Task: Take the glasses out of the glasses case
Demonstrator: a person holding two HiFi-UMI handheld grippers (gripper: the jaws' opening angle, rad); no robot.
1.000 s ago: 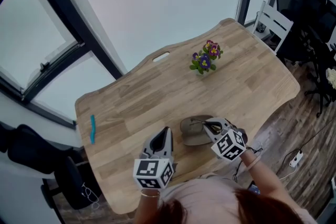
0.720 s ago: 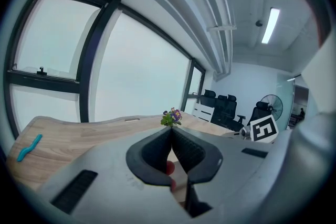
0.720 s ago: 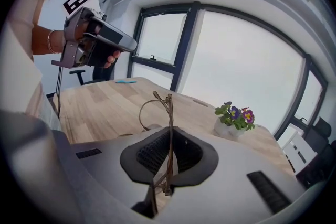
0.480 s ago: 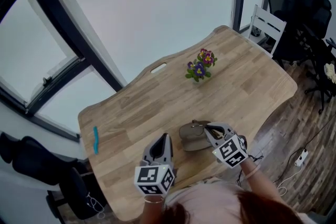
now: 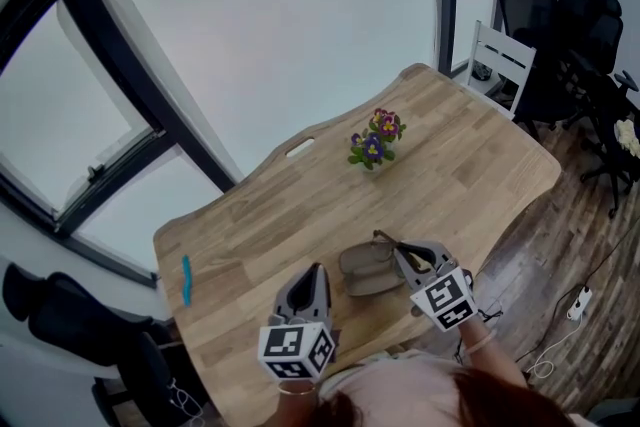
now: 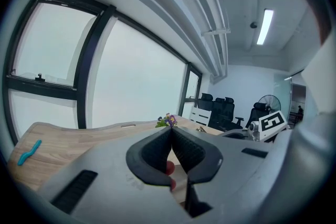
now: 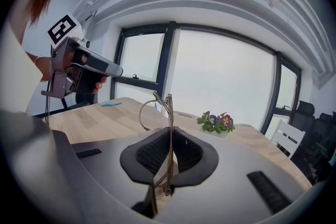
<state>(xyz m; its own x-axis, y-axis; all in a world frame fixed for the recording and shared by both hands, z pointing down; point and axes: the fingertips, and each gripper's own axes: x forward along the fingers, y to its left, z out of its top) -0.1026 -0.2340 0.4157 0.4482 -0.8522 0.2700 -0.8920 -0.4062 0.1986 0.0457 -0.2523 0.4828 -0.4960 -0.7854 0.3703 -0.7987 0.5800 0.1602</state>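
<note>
The tan glasses case (image 5: pixel 366 271) lies open on the wooden table (image 5: pixel 470 165), near its front edge. My right gripper (image 5: pixel 402 250) hovers at the case's right end, shut on thin metal-framed glasses (image 7: pixel 169 107); the frame stands upright between the pads (image 7: pixel 151 153), with a lens ring (image 7: pixel 148 113) sticking out past the tips. My left gripper (image 5: pixel 315 272) is held just left of the case, jaws shut and empty (image 6: pixel 171 132). It also shows at the upper left of the right gripper view, as the left gripper (image 7: pixel 79 68).
A small pot of purple and yellow flowers (image 5: pixel 372 140) stands mid-table beyond the case. A blue strip (image 5: pixel 185 279) lies near the left edge. A white chair (image 5: pixel 497 55) and dark office chairs (image 5: pixel 560 25) stand off the table's right end. Large windows lie behind.
My right gripper has drawn the glasses up and slightly right, off the open case. The left gripper has stayed beside the case. The head camera has tilted a little.
</note>
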